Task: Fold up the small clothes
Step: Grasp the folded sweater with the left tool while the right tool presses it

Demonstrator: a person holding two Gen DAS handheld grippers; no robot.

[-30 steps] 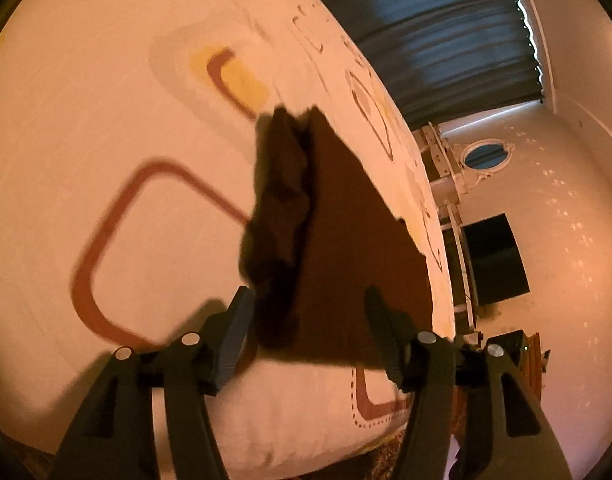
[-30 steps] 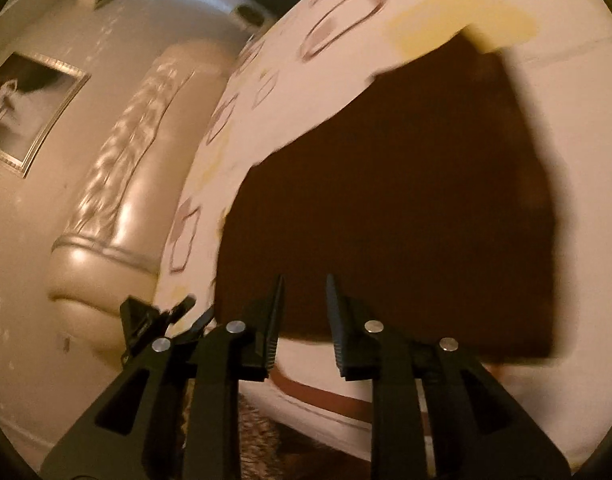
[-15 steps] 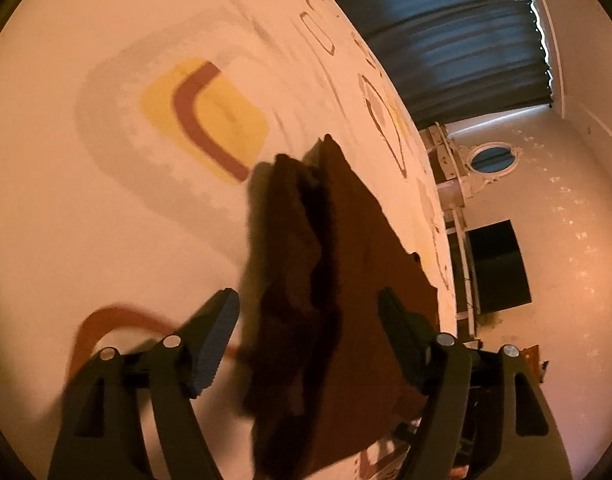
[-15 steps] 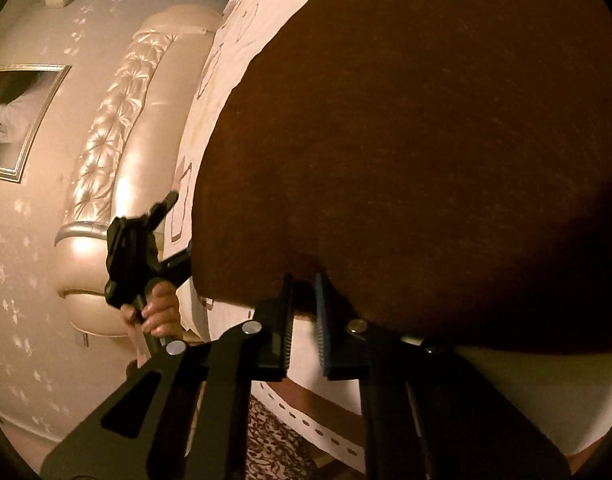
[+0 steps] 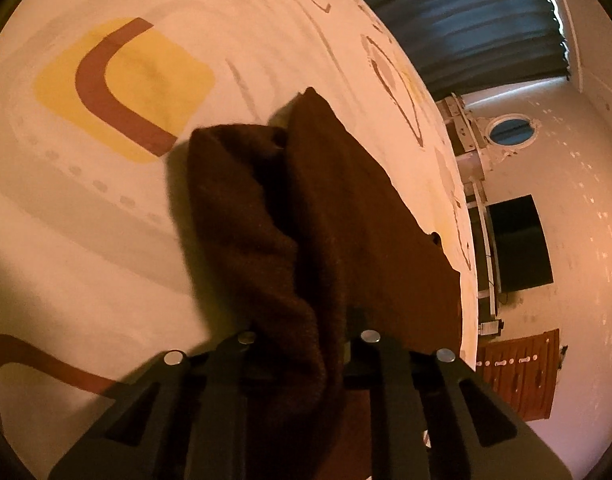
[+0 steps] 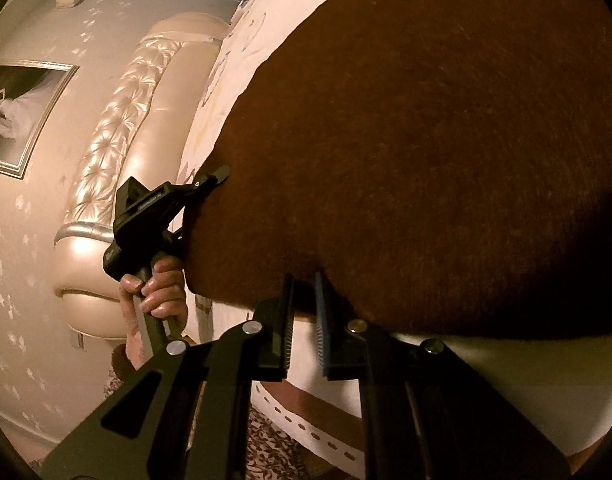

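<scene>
- the brown garment [image 5: 346, 216] lay spread on the patterned bedspread [image 5: 105, 220], its long axis running away from both grippers toward the far side of the bed.
- the left gripper [image 5: 301, 332] was closing, a bunched fold of the near edge between its jaws, the pads seemingly pressing it.
- the right gripper [image 6: 303, 304] sat at the same near hem, further along it, jaws narrow with the hem's edge pinched between the tips.
- a hand [image 6: 153, 292] held the left gripper's handle in the right wrist view.
- with both grippers on the near edge, the fold likely called for carrying that edge away, over the cloth.
</scene>
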